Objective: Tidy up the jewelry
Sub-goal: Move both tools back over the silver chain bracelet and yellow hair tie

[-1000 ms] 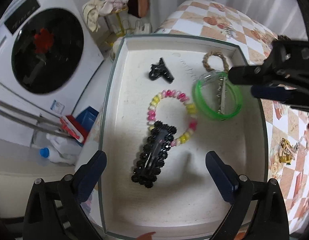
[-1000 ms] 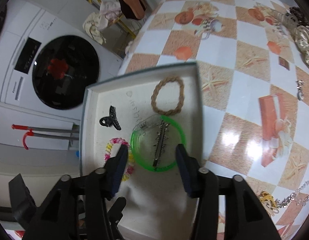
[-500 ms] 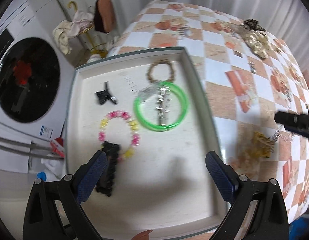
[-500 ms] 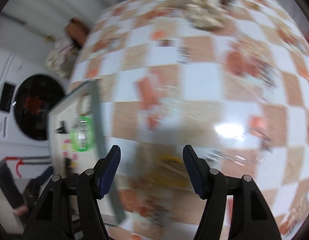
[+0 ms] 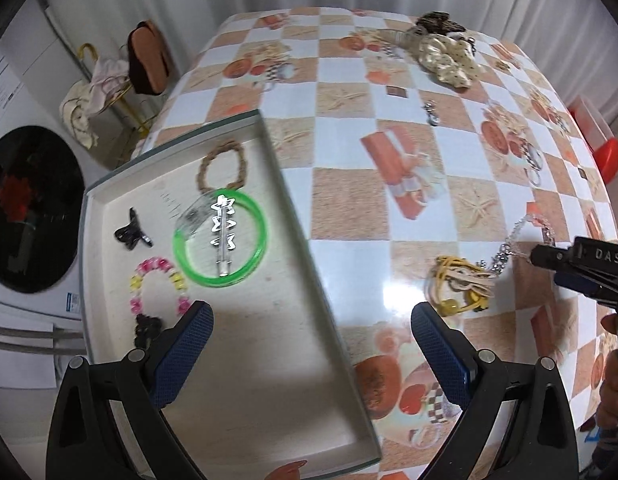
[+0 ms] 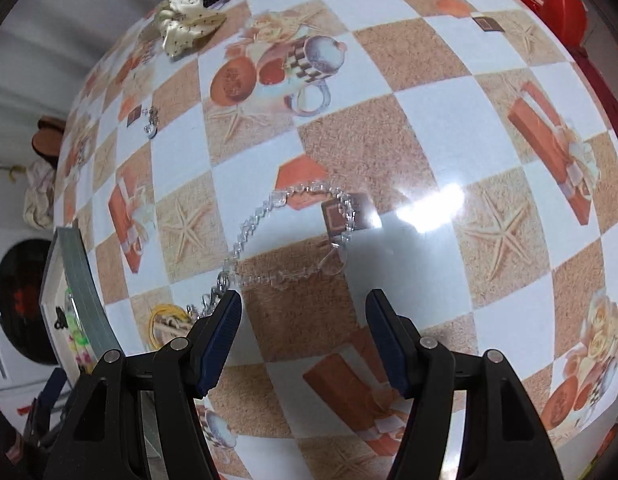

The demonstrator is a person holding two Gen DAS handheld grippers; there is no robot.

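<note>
A white tray (image 5: 305,264) on the checkered table holds a green bangle (image 5: 261,236) with a silver clip (image 5: 223,232) inside it, a brown braided ring (image 5: 223,164), a black claw clip (image 5: 129,234), a pink and yellow bead bracelet (image 5: 157,280) and a black hair clip (image 5: 147,328). My left gripper (image 5: 311,340) is open and empty over the tray's right edge. My right gripper (image 6: 305,328) is open and empty just before a clear crystal chain (image 6: 293,236), which also shows in the left wrist view (image 5: 513,240). A yellow tangle (image 5: 461,284) lies beside the chain.
A pile of cream and dark hair accessories (image 5: 445,52) lies at the table's far side. A small silver piece (image 5: 431,114) lies mid-table. A washing machine (image 5: 25,208) and a rack with cloths (image 5: 101,88) stand left of the table. A red object (image 5: 601,148) sits at the right edge.
My right gripper left the tray and swung right to the crystal chain on the table. My left gripper pulled back and shifted right, from over the tray's middle to its right edge.
</note>
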